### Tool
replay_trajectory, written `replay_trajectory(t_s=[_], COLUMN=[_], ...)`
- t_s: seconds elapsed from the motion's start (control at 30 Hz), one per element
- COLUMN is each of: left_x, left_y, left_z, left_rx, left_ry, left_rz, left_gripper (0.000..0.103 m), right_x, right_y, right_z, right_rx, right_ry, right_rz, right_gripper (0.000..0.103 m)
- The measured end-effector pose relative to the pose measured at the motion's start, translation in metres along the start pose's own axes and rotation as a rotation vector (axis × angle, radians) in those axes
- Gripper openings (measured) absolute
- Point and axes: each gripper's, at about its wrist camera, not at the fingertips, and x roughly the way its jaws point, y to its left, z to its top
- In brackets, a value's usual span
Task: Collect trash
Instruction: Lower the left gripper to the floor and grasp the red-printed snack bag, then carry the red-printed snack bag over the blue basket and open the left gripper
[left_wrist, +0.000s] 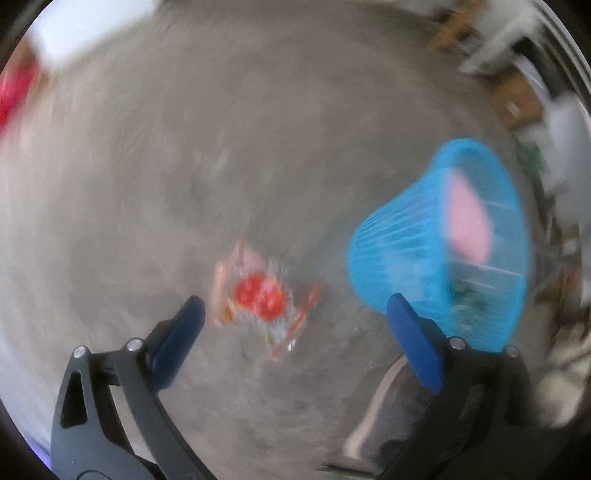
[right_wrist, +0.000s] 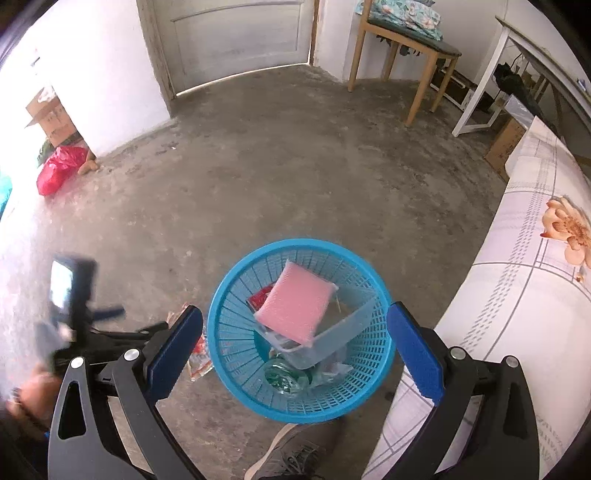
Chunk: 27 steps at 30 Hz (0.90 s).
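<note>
Left gripper (left_wrist: 293, 304) wide open, empty — above what looks like a snack wrapper (left_wrist: 264, 295); right gripper (right_wrist: 295, 314) wide open, empty — over blue basket (right_wrist: 236, 291).

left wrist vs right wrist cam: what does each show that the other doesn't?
Left wrist only: the whole wrapper, clear with red print, lying on the floor ahead of the open left tongs; the view is motion-blurred.

Right wrist only: the door, wooden chair, bed, red bag, cardboard box, a shoe, the open right tongs, and the basket's contents seen from above, with a clear tray.

Both: the blue basket with the pink sponge, and the concrete floor.
</note>
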Motion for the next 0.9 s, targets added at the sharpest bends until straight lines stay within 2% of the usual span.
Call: replay_trajectory(t_s=[0.03,0.1,0.17,0.23,0.33,0.43,0.5,0.57,0.6,0.63,0.67,0.7,0.73,0.77,0.83,0.9], left_x=[0.027,0.062,0.095,0.112,0.127,0.145,0.155,0.168,0.174,0.177,0.176,0.176,0.176,0.178,0.177,0.174], left_y=[0.022,0.043,0.059,0.060,0.056,0.063,0.062,0.056,0.051,0.042,0.037,0.035,0.037,0.042,0.041,0.043], left_z=[-0.009,-0.025,-0.044,-0.052,-0.053,-0.048,-0.043,-0.039,-0.037,-0.034,-0.032,-0.032,-0.034,-0.035,-0.036,-0.038], left_rx=[-0.107,-0.222,-0.334,-0.364,-0.357,-0.463,-0.499,-0.487,-0.460,-0.406,-0.375,-0.359,-0.363,-0.393,-0.350,-0.344], left_ry=[0.041,0.106,0.135,0.121,0.078,0.080,0.071,0.084,0.092,0.102,0.102,0.112,0.101,0.103,0.089,0.074], left_rz=[-0.007,-0.035,-0.057,-0.020,0.047,-0.019,-0.024,-0.011,-0.009,0.033,0.087,0.144,0.123,0.062,0.079,0.059], left_gripper=[0.095,0.095,0.095,0.095,0.095,0.095,0.095,0.095,0.079,0.060,0.049,0.028,0.005,0.004,0.004,0.003], right_x=[0.000,0.000,-0.002,-0.003,-0.002,-0.004,-0.004,-0.005,-0.005,-0.005,-0.005,-0.004,-0.003,-0.002,-0.003,-0.003], right_y=[0.000,0.003,0.003,0.003,-0.001,-0.003,-0.003,-0.003,-0.004,-0.006,-0.006,-0.007,-0.008,-0.011,-0.011,-0.009], right_z=[0.000,0.001,0.002,0.004,0.004,0.006,0.007,0.010,0.011,0.012,0.013,0.014,0.014,0.015,0.016,0.016], right_rx=[0.001,0.002,0.010,0.010,0.029,0.045,0.051,0.057,0.066,0.073,0.073,0.075,0.081,0.096,0.100,0.095], right_ry=[0.000,-0.003,-0.010,-0.014,-0.005,-0.009,-0.009,-0.013,-0.015,-0.018,-0.020,-0.021,-0.019,-0.015,-0.019,-0.025], right_rz=[0.002,0.012,0.019,0.027,0.042,0.057,0.069,0.077,0.083,0.086,0.086,0.084,0.085,0.091,0.093,0.091], right_gripper=[0.097,0.097,0.097,0.097,0.097,0.097,0.097,0.097,0.097,0.097,0.097,0.097,0.097,0.097,0.097,0.097])
